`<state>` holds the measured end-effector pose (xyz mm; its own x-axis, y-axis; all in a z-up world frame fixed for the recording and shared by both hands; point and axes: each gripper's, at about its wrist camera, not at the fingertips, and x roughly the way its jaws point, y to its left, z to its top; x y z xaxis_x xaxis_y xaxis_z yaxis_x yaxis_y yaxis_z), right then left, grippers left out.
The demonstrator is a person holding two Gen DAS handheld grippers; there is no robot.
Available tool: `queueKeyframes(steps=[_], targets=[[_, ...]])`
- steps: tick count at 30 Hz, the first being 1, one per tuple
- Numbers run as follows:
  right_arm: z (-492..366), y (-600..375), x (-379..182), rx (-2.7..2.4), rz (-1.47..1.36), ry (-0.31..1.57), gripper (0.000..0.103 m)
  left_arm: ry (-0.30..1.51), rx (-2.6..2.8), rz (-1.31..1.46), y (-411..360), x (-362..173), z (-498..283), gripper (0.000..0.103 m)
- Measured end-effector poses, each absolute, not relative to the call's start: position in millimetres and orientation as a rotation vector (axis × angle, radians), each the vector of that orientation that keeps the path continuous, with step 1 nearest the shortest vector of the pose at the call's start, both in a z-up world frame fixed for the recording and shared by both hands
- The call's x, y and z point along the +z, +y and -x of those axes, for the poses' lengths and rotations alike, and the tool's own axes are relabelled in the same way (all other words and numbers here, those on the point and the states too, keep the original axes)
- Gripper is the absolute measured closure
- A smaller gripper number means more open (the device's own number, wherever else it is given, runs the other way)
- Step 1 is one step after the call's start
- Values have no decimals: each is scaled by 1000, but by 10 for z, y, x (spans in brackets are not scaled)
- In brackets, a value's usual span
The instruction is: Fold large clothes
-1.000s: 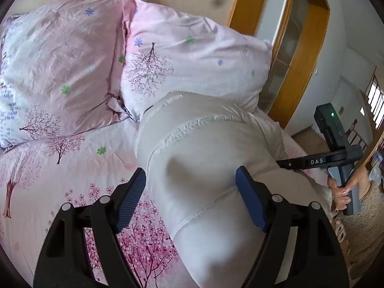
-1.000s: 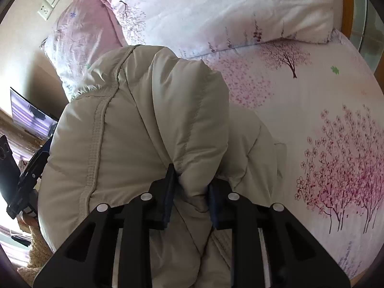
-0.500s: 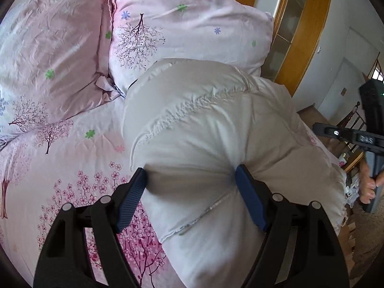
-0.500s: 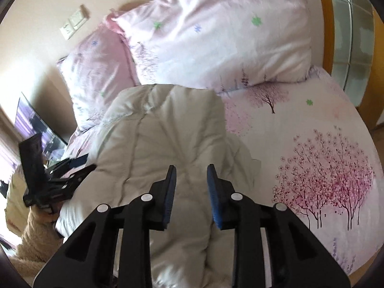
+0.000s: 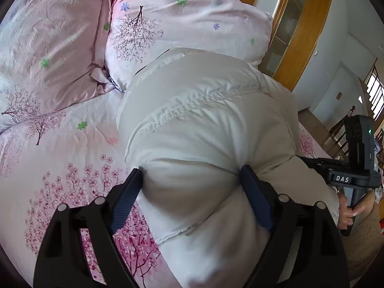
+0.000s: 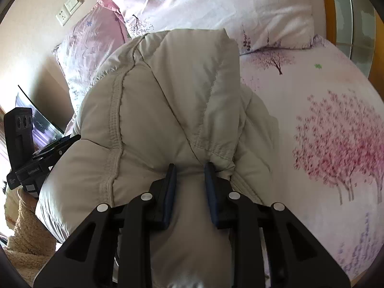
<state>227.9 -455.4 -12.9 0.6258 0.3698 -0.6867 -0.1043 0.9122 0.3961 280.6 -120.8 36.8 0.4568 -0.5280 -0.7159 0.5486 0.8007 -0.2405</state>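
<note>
A puffy cream-white padded jacket (image 5: 206, 124) lies bunched on the pink flowered bed sheet (image 5: 60, 148). My left gripper (image 5: 192, 182) is wide, its blue pads pressing both sides of a thick fold of the jacket. In the right wrist view the same jacket (image 6: 163, 100) fills the middle, and my right gripper (image 6: 189, 175) is nearly closed, pinching a fold of it between the pads. The right gripper's body shows in the left wrist view (image 5: 348, 177) at the far right; the left gripper shows in the right wrist view (image 6: 26, 158) at the left edge.
Two pink pillows (image 5: 182, 19) (image 5: 48, 43) lie at the head of the bed beyond the jacket. A wooden cabinet frame (image 5: 300, 38) stands to the right. A wall socket (image 6: 69, 7) and a screen (image 6: 36, 120) are at the left. Bare sheet (image 6: 324, 132) lies right of the jacket.
The right gripper came off the jacket half a second ago and has now closed on a fold again. The left gripper keeps its wide hold, and the jacket has bunched up nearer the pillows.
</note>
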Motion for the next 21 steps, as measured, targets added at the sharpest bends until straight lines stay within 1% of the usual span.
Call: queueKeyframes(steps=[5,21], targets=[[-2253,-4612,-263,296,-392,860,79,859,-662,-53,-1246,340,-2769,17],[-2243,-4665,-386,319,-468,846,79,841,-644,-33,-1241,260,-2760,12]])
